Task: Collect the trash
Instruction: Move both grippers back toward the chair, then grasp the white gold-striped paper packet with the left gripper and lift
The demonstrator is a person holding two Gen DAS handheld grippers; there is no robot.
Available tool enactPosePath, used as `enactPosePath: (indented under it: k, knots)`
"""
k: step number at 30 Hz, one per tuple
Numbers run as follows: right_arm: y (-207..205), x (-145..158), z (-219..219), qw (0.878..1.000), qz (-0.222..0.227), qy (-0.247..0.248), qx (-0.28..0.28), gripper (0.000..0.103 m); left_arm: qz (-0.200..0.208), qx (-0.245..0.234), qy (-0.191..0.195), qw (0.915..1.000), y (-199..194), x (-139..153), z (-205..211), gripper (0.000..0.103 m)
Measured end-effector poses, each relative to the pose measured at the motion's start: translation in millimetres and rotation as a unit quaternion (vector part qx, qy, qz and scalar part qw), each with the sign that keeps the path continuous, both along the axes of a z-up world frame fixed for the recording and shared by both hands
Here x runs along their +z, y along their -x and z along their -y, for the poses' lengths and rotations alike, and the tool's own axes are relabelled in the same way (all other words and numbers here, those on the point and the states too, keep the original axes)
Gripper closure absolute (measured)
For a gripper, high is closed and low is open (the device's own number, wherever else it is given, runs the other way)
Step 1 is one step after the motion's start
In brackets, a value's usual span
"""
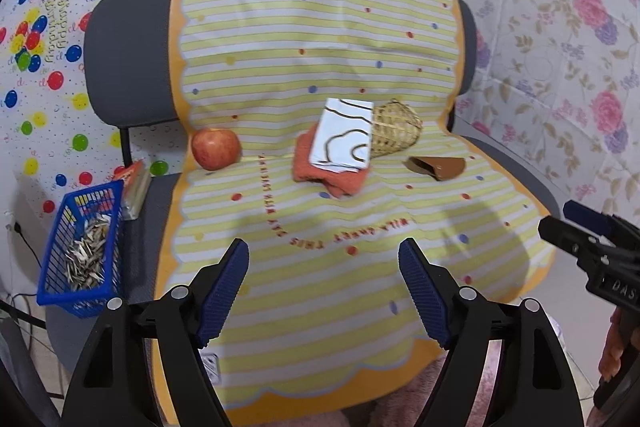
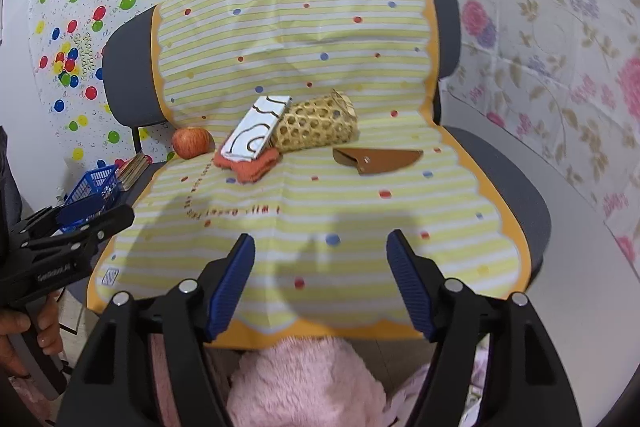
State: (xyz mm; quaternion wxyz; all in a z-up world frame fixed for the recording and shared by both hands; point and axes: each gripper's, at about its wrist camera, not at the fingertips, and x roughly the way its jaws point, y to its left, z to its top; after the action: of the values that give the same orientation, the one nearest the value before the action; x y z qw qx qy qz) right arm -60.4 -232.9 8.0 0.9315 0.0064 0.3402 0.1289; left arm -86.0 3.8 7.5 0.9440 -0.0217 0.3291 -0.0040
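The blue basket [image 1: 82,251] at the chair's left edge holds seed shells [image 1: 86,253]; the woven basket [image 2: 316,125] lies on its side by the white packet [image 2: 256,133]. Both the left hand-held gripper [image 1: 324,283] and right hand-held gripper [image 2: 320,279] are wide open and hold nothing, above the bare front of the striped cloth [image 2: 360,227].

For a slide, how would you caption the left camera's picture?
Open left gripper hovers over a striped chair cover holding an apple; shell-filled blue basket alongside.

A blue plastic basket [image 1: 82,247] holding a heap of pale sunflower-seed shells [image 1: 86,253] sits tilted at the left edge of the chair seat [image 1: 160,211], well left of the red apple [image 1: 216,149].
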Motion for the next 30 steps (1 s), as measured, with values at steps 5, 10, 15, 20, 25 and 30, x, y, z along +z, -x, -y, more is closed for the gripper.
enactPosePath:
  k: [5,10,15,20,25,30]
  knots:
    - [-29,0,-9,1.000,0.003,0.001,0.006,0.033,-0.003,0.014,0.003,0.9999,-20,1,-14,0.025]
    - [-55,-4,-14,1.000,0.001,0.006,0.009,0.033,-0.010,0.012,0.011,0.9998,-42,-5,-20,0.025]
    - [-70,-11,-10,1.000,-0.004,0.005,0.005,0.033,-0.014,-0.002,0.021,0.9997,-66,-10,-16,0.025]
    - [-82,-17,1,1.000,-0.007,0.004,-0.004,0.033,-0.013,-0.012,0.022,0.9996,-94,-15,-10,0.025]
    - [-94,-22,10,1.000,-0.010,0.000,-0.011,0.033,-0.007,-0.025,0.011,0.9996,-125,-20,0,0.025]
    - [-105,-29,13,1.000,-0.017,-0.001,-0.008,0.050,-0.028,-0.036,-0.004,0.9990,-160,-34,11,0.025]
